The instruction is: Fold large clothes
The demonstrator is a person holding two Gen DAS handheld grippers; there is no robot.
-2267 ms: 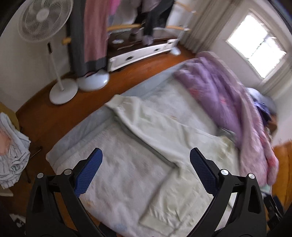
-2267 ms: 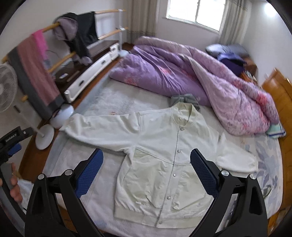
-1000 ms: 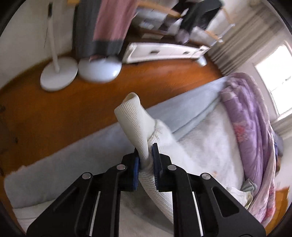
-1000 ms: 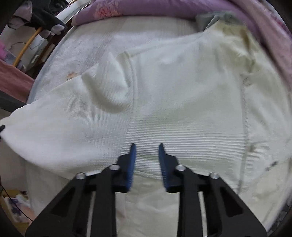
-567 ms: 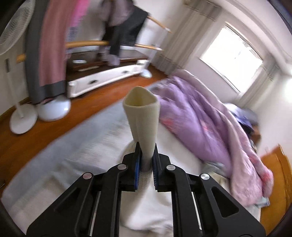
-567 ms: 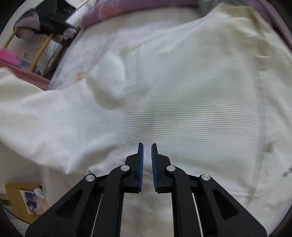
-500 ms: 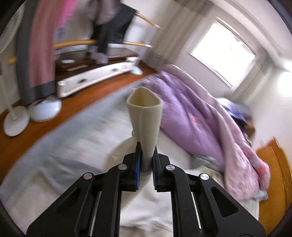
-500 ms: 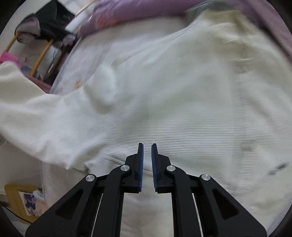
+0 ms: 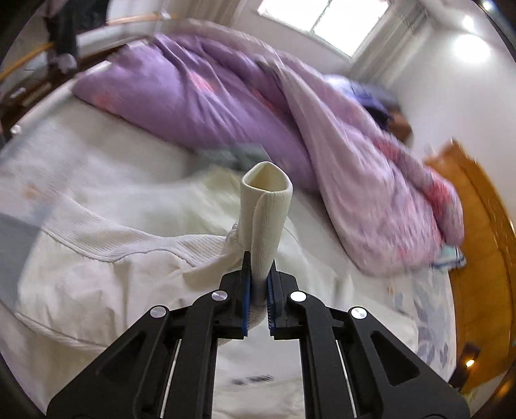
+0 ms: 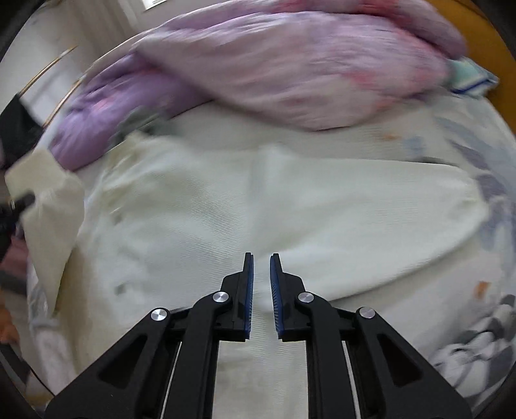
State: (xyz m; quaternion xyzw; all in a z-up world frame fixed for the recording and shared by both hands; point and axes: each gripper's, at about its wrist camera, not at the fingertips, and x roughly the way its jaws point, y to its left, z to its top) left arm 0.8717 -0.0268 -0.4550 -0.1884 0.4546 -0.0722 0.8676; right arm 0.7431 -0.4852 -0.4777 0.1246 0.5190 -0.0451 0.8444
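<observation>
One bed (image 9: pixel 80 154), white-sheeted, filling both views, its near edge cut off by the frame. One purple quilt (image 9: pixel 225 106) heaped along the far side, smeared by motion blur in the right-wrist view (image 10: pixel 306 74), its pattern not readable there. One wooden headboard (image 9: pixel 477 258), orange-brown, seen only as a strip at the right rim. One window (image 9: pixel 351 22), blown out white, top cropped.

One cream jacket (image 10: pixel 242 206) spread flat mid-bed, front up, far sleeve stretched out toward the headboard side, hem hidden under the tongs. Snaps on the front reduced to grey smudges; no count possible. Collar area soft and blurred against a grey scrap of cloth (image 9: pixel 235 154), too unclear to name.

One striped cloth (image 10: pixel 471 77), teal and white, poking out from under the quilt end, mostly buried.

Two grippers. Left gripper (image 9: pixel 257 274) pinching the cuff (image 9: pixel 266 206) of the near sleeve, blue pads pressed on the ribbed knit, cuff standing up open-mouthed above the jaws, sleeve trailing down and left onto the jacket body. Same lifted sleeve visible at the left rim of the right-wrist view (image 10: pixel 48 206), with only a dark sliver of the left gripper showing there. Right gripper (image 10: pixel 260 277) hanging over the jacket body, jaws easing apart with a narrow slit between the pads, nothing caught in them.

One clothes rail (image 9: pixel 96 25) at top left, dark garment draped on it, both badly blurred.
</observation>
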